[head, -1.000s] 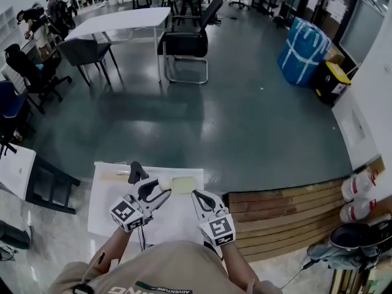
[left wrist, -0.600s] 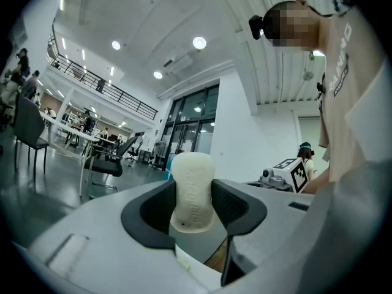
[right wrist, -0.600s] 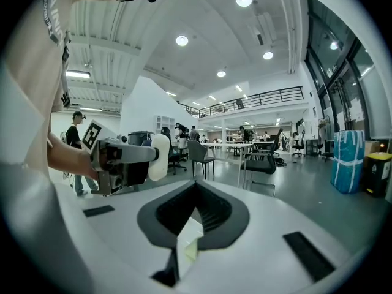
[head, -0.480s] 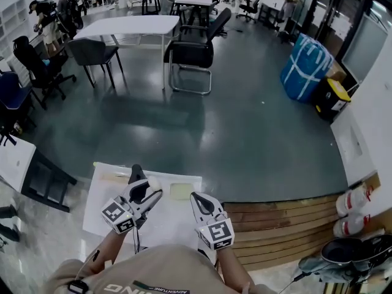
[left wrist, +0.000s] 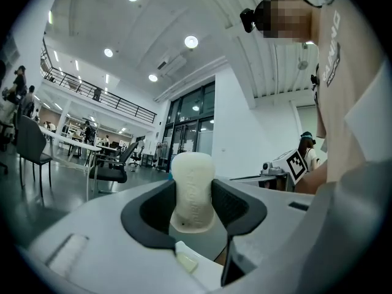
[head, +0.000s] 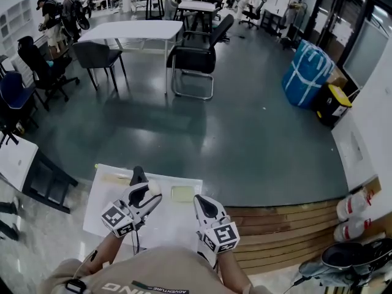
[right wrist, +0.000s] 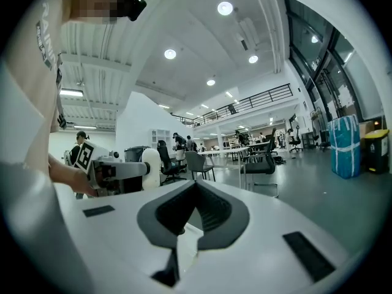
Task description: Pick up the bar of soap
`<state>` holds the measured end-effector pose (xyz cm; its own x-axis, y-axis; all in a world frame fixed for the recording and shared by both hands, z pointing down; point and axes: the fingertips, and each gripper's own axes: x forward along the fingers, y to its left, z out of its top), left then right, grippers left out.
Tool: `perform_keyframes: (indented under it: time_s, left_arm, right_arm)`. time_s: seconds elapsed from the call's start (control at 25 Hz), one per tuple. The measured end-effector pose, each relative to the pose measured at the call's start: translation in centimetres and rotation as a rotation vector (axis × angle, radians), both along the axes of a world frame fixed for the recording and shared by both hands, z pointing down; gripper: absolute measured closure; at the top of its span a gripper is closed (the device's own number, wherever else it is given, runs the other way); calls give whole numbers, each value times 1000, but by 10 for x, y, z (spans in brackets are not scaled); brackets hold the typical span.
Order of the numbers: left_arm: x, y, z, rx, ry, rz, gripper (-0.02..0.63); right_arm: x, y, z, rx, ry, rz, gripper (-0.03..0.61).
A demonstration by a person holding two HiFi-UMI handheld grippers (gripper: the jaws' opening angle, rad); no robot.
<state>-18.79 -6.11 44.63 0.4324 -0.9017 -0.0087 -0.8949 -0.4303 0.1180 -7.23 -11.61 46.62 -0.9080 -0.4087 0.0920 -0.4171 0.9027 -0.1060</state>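
Note:
A pale cream bar of soap [left wrist: 193,192] stands upright between the dark pads of my left gripper [left wrist: 193,196], which is shut on it and holds it above the white table [head: 101,216]. From the head view the soap [head: 155,185] shows at the tip of the left gripper [head: 149,190], over the table's middle. To its right my right gripper [head: 201,203] hovers with its jaws together and nothing between them. In the right gripper view, the left gripper [right wrist: 116,170] and the soap [right wrist: 150,163] appear off to the left.
A flat pale yellow pad [head: 182,193] lies on the table just right of the soap, and a pale strip [head: 115,178] lies at the table's far left edge. A wooden step [head: 288,225] runs on the right. Chairs and tables [head: 131,30] stand far off on the dark floor.
The soap was next to the pale yellow pad one second ago. The left gripper has since drawn back and left from the pad with the soap in it. The right gripper has barely moved.

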Motion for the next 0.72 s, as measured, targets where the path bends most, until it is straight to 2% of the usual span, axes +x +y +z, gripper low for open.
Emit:
perform_keyframes:
  time_s: [0.48,0.72]
  left_arm:
    - [2,3,7,-21,16,6,431]
    - [6,-4,10,-26,21,-2,431]
  right_arm:
    - [13,6,5,14,36,36,581]
    - [25,7,5,4,17,59,581]
